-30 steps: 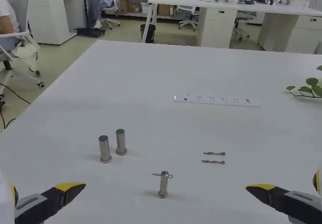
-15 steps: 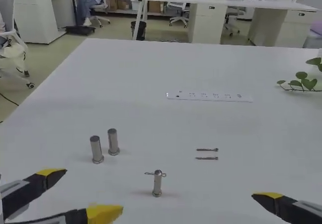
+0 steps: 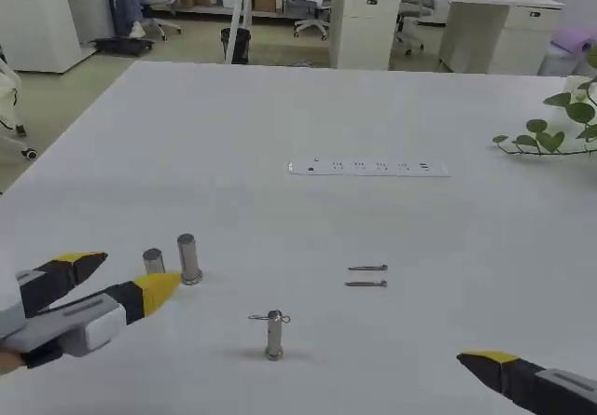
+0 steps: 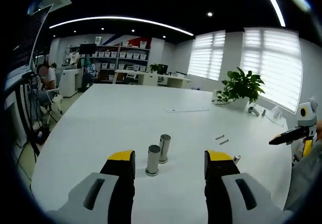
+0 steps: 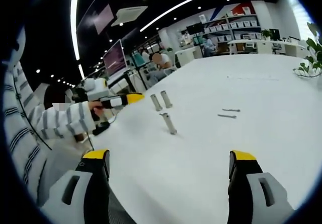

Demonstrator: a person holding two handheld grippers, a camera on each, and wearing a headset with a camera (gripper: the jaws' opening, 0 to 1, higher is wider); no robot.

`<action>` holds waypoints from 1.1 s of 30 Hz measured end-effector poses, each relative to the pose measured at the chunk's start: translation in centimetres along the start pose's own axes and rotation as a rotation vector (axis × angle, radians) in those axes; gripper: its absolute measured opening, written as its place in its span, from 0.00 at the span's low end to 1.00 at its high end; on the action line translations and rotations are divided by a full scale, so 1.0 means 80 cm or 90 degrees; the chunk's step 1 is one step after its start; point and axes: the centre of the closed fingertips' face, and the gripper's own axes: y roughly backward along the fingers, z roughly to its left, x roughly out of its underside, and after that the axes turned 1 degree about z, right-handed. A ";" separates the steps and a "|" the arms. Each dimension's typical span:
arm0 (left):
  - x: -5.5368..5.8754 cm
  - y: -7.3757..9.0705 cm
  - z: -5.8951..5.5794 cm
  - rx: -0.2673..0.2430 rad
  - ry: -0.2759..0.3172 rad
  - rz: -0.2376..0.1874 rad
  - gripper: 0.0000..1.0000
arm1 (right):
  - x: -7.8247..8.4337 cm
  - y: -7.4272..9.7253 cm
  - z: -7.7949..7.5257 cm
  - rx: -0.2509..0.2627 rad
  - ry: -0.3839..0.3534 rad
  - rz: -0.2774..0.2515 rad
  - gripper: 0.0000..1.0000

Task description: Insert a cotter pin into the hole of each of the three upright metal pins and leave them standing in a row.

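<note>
**Head view.**
- White table [image 3: 308, 107].
- Left gripper [image 3: 119, 278], at 8 o'clock: yellow-tipped jaws spread apart, grasping nothing.
- Two plain metal pins, grey cylinders with flared feet, both upright. The near plain pin [image 3: 154, 262] has its foot hidden behind a jaw tip. The far plain pin [image 3: 189, 258] stands just beside it, at its 3 o'clock.
- Fitted metal pin [image 3: 273, 334], at 6 o'clock, upright and well apart from the pair. An inserted cotter pin [image 3: 269, 318] sits crosswise through its top.
- Two loose cotter pins [image 3: 367, 268] [image 3: 366, 283], at 5 o'clock, thin, lying flat and parallel.
- Power strip [image 3: 368, 168], at 1 o'clock.
- Right gripper [image 3: 494, 366], far 5 o'clock: one jaw tip visible.

**Left gripper view.**
- Both plain pins stand ahead in the gap between the released jaws, touching neither.
- The fitted metal pin peeks past the right-hand jaw tip.
- The right gripper is at 3 o'clock.

**Right gripper view.**
- Jaws wide apart, empty.
- The three pins stand near centre, the fitted one nearest.
- The loose cotter pins are at 3 o'clock.
- The left gripper is at 9 o'clock, on a striped sleeve.
</note>
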 end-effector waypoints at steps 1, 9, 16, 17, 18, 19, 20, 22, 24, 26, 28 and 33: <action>0.001 -0.003 0.002 0.000 0.002 -0.001 0.52 | 0.000 0.000 -0.001 0.001 0.000 0.000 1.00; 0.025 -0.030 0.016 -0.018 -0.039 0.044 0.37 | 0.007 0.001 -0.003 0.004 -0.015 0.003 1.00; 0.032 -0.041 0.024 -0.015 -0.065 0.068 0.18 | 0.011 0.002 -0.008 0.012 -0.021 0.008 0.99; 0.032 -0.043 0.024 -0.014 -0.067 0.068 0.18 | 0.011 0.003 -0.008 0.013 -0.023 0.007 0.99; 0.033 -0.044 0.024 -0.011 -0.080 0.072 0.18 | 0.011 0.003 -0.008 0.013 -0.023 0.007 0.99; 0.034 -0.046 0.025 -0.010 -0.092 0.078 0.18 | 0.011 0.003 -0.008 0.013 -0.023 0.007 0.99; 0.034 -0.047 0.027 -0.009 -0.085 0.079 0.18 | 0.011 0.003 -0.008 0.013 -0.022 0.009 0.99; 0.035 -0.049 0.028 -0.004 -0.085 0.080 0.17 | 0.012 0.003 -0.007 0.012 -0.019 0.013 0.99; 0.035 -0.052 0.030 -0.005 -0.088 0.081 0.16 | 0.013 0.003 -0.008 0.014 -0.018 0.015 0.99; 0.036 -0.054 0.030 -0.002 -0.089 0.083 0.14 | 0.013 0.003 -0.008 0.014 -0.019 0.015 0.99; 0.036 -0.055 0.027 0.009 -0.094 0.084 0.12 | 0.016 0.002 -0.005 0.007 -0.020 0.019 0.99; 0.037 -0.058 0.028 0.006 -0.115 0.092 0.12 | 0.027 -0.001 0.000 0.000 -0.016 0.039 0.99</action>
